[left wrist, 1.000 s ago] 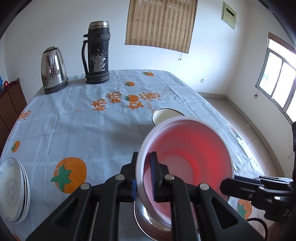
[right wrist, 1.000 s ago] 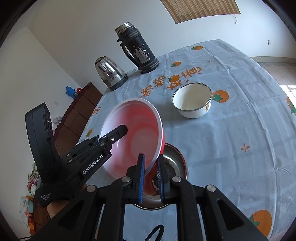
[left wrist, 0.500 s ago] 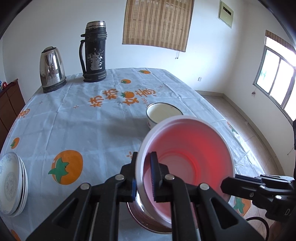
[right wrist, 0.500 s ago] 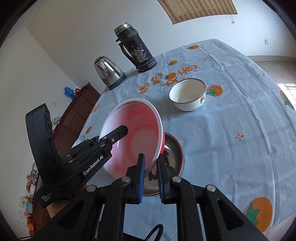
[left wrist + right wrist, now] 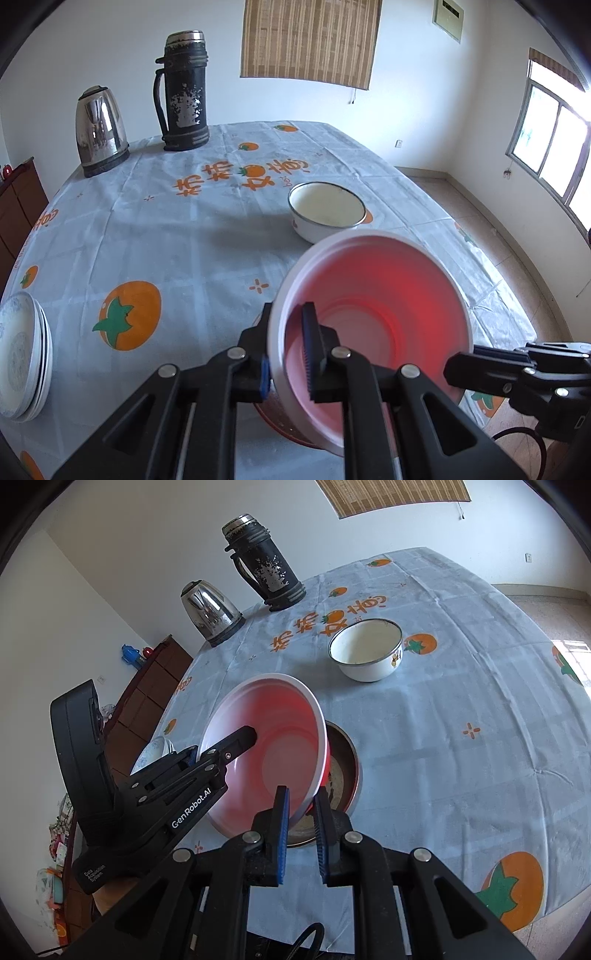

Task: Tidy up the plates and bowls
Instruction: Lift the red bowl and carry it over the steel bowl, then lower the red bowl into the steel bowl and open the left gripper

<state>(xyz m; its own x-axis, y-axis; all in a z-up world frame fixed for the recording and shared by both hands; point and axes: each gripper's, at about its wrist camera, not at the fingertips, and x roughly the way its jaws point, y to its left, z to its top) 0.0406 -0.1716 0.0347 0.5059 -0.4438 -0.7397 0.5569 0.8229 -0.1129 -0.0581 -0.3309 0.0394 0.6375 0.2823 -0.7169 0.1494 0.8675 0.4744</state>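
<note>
Grippers angle down over the table: the left gripper and right gripper each clamp opposite rim edges of the tilted red bowl, held just above a steel bowl. Beyond sits an empty enamel bowl; stacked plates lie far left, kettle and flask behind.

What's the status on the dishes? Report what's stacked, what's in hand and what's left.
Done: the plates sit in one stack at the table's left edge. In hand: the left gripper and the right gripper both clamp the rim of the red bowl, held tilted just over the metal bowl, not yet nested. Left: seat the red bowl, then deal with the white enamel bowl, alone mid-table.
</note>
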